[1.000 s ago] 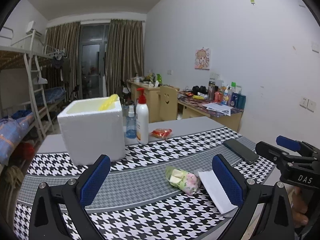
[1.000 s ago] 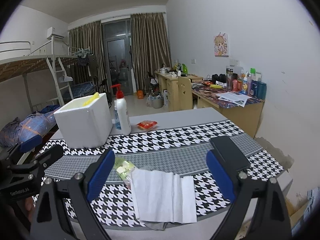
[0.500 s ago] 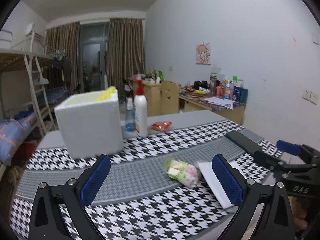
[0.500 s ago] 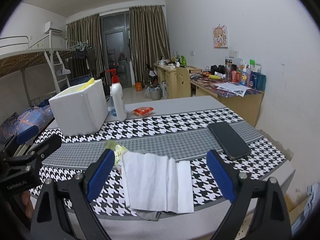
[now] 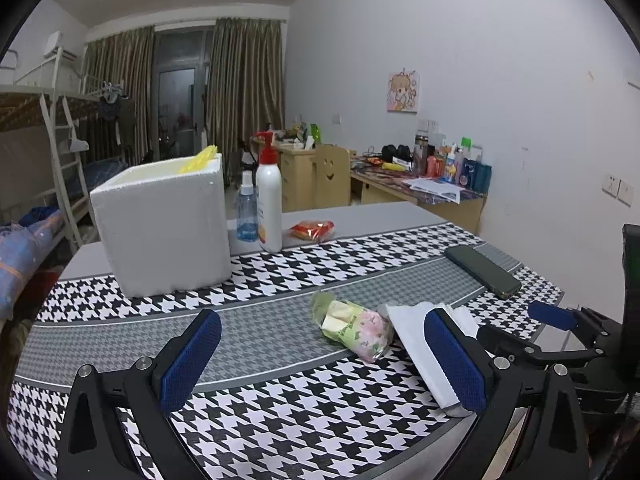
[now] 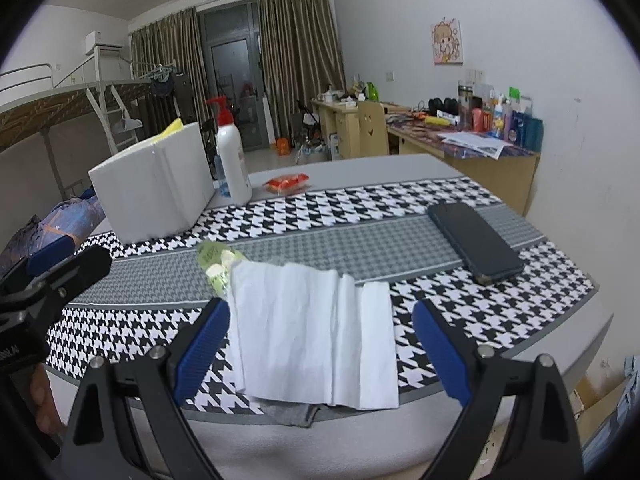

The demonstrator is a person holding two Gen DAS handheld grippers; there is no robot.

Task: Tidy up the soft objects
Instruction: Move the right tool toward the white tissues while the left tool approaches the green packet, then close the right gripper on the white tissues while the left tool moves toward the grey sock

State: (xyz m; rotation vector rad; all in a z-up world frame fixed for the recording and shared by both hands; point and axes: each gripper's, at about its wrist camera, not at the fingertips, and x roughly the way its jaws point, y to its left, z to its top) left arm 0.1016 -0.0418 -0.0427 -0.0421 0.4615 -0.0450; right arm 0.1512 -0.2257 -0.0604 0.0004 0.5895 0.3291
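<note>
A white paper towel (image 6: 312, 328) lies flat at the near edge of the houndstooth tablecloth (image 6: 360, 204), over a grey cloth (image 6: 296, 414) that peeks out beneath it. A green and pink soft packet (image 5: 352, 330) lies just left of the paper towel (image 5: 420, 344); in the right wrist view the towel partly covers the packet (image 6: 216, 264). My right gripper (image 6: 320, 354) is open and straddles the towel's near end. My left gripper (image 5: 324, 364) is open, low over the cloth, with the packet ahead between its fingers. A white foam box (image 5: 164, 228) stands at the back left.
A dark phone (image 6: 474, 242) lies at the right of the table. A white pump bottle (image 5: 269, 200), a blue spray bottle (image 5: 246, 208) and a red snack packet (image 5: 312, 230) sit behind the box. The table's near edge is right below both grippers.
Both grippers have dropped lower and moved in toward the table. The right one now straddles the paper towel. Nothing on the table has moved.
</note>
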